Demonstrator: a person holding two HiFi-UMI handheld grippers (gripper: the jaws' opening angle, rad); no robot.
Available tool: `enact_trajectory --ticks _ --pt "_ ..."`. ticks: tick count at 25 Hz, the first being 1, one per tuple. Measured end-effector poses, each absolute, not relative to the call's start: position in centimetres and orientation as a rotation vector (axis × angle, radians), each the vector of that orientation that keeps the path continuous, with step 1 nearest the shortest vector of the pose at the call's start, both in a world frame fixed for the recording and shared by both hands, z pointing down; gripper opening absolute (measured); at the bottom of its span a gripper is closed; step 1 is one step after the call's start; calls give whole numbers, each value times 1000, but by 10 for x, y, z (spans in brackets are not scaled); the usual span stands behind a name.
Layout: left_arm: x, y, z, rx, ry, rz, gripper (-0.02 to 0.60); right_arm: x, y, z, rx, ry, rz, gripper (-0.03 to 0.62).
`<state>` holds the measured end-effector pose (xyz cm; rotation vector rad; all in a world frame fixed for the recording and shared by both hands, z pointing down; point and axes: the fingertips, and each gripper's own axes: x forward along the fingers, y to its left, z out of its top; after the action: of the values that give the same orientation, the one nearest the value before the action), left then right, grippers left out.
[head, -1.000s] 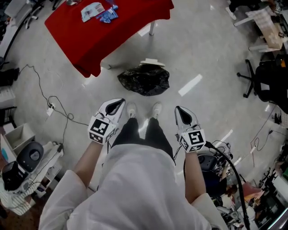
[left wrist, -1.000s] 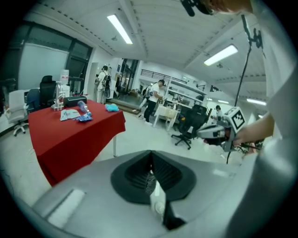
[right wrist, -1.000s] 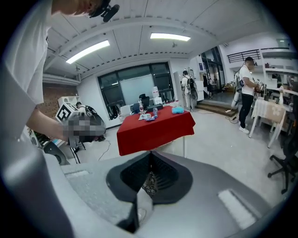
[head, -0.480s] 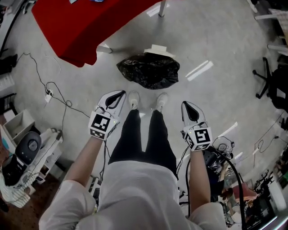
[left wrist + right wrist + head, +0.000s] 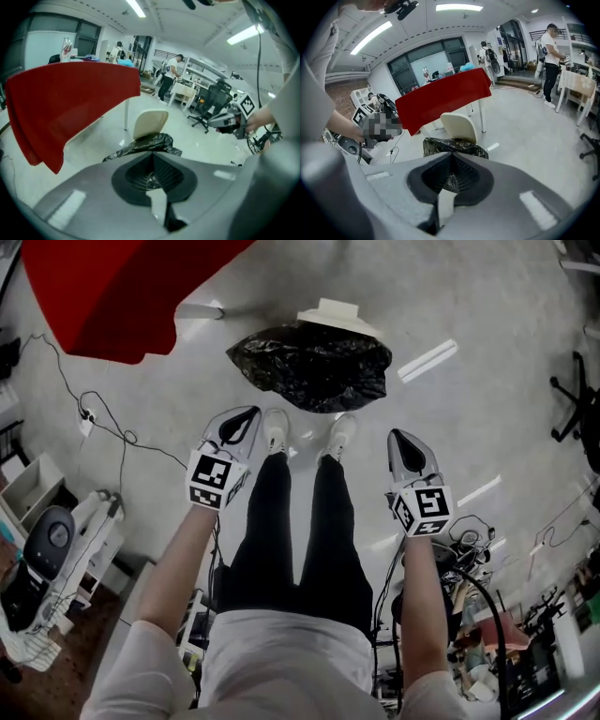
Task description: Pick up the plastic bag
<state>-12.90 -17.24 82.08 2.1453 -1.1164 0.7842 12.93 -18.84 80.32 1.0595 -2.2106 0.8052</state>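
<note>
Grey moulded jaws pressed tip to tip with nothing between them: that is my left hand-held gripper [image 5: 151, 153] seen along its own line. My right hand-held gripper [image 5: 452, 158] is the same, closed flat and empty. From the head view, I carry one outside each leg, both angled down toward the floor.

Just past my white shoes [image 5: 275, 432] the crumpled black plastic bag [image 5: 314, 367] lies on the pale grey polished floor [image 5: 469, 315]. It is apart from both sets of jaws and roughly midway between the lines they point along. A cream curved panel [image 5: 333, 315], shaped like a chair back, stands right behind the bag and seems to touch it. Farther out on my left is the surface under a red cloth [image 5: 103, 296], whose edge hangs down. A thin black cable [image 5: 112, 432] trails across the floor below it.

I judge this to be the approach: the bag is untouched and not yet lifted. The next move calls for spreading the jaws of at least one hand-held gripper before it arrives. It must then sink lower and aim at a raised fold near the top of the bag. Thin film probably slips, so I would gather a good pleat before closing and lifting.
</note>
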Motion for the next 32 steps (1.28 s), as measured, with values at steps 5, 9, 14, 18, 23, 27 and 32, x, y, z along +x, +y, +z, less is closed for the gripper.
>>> enact_trajectory --ticks 5,9,14,18,23,27,32 --pt "-146 -182 898 2063 -1153 818 3 137 -200 874 1049 -2169 870 2" --pt "-172 -187 960 1945 -1182 822 19 141 -206 930 1035 -2137 910 46" --pt "-205 -186 1036 1759 -1210 814 84 149 -208 991 1020 -2088 961 87" --pt "-222 -182 1077 1679 -1189 824 157 154 -212 1026 1017 -2055 973 105" --pt "-231 -181 1106 1590 -1150 686 326 162 -219 1061 1050 -2013 1028 190" --pt "-213 -188 1125 1575 -997 499 430 160 -227 1083 1070 -2008 1223 310" --pt "-190 -208 1132 1570 -922 416 271 147 -225 1093 998 -2024 1319 260"
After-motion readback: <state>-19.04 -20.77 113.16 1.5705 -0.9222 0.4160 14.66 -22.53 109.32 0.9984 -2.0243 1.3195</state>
